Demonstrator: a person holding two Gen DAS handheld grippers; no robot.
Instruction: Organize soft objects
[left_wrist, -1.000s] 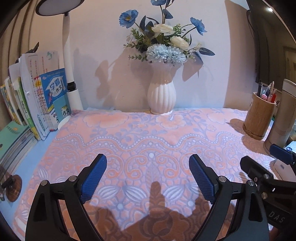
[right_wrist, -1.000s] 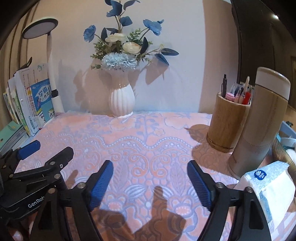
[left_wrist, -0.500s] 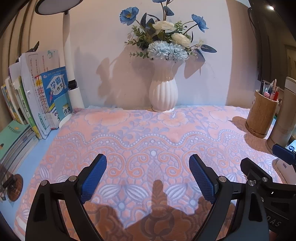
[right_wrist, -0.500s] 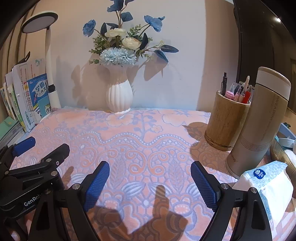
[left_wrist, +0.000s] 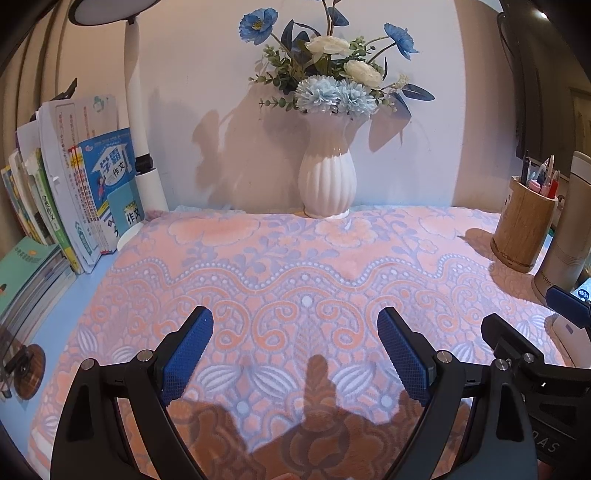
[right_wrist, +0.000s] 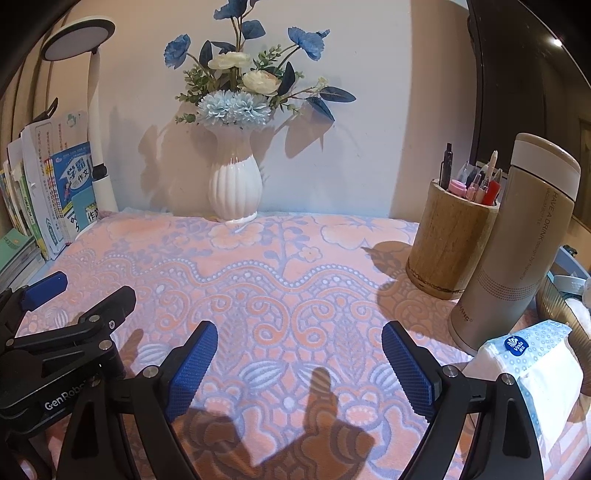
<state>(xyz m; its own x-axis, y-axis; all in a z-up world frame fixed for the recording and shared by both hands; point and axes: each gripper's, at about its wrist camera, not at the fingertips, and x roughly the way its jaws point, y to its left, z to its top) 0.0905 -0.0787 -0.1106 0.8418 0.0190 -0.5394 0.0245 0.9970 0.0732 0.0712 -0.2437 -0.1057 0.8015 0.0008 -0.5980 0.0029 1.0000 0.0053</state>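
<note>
**Both grippers poised over the spread towel, nothing picked up yet**

The step in hand looks like the start of handling the cloth: a pink and lilac patterned towel (left_wrist: 295, 266) lies flat across the middle of the desk (left_wrist: 70, 306), reaching from the near edge back to the white vase (left_wrist: 327, 184) at the far wall. No fold or lifted corner shows, so the organizing itself appears not yet begun.

The left gripper (left_wrist: 295, 354) hovers above the near part of the towel, its jaws spread wide with only cloth pattern visible between the blue pads; it holds nothing and does not appear to touch the fabric. The right gripper (right_wrist: 299, 363) sits just to its right, likewise wide open and empty over the near towel.

A likely next move is to lower each gripper to a near edge or corner and pinch the fabric. That needs care on the right, where a tissue pack (right_wrist: 532, 365), a flask (right_wrist: 517, 243) and a wooden pen holder (right_wrist: 450, 236) stand close to the towel's right side.
</note>
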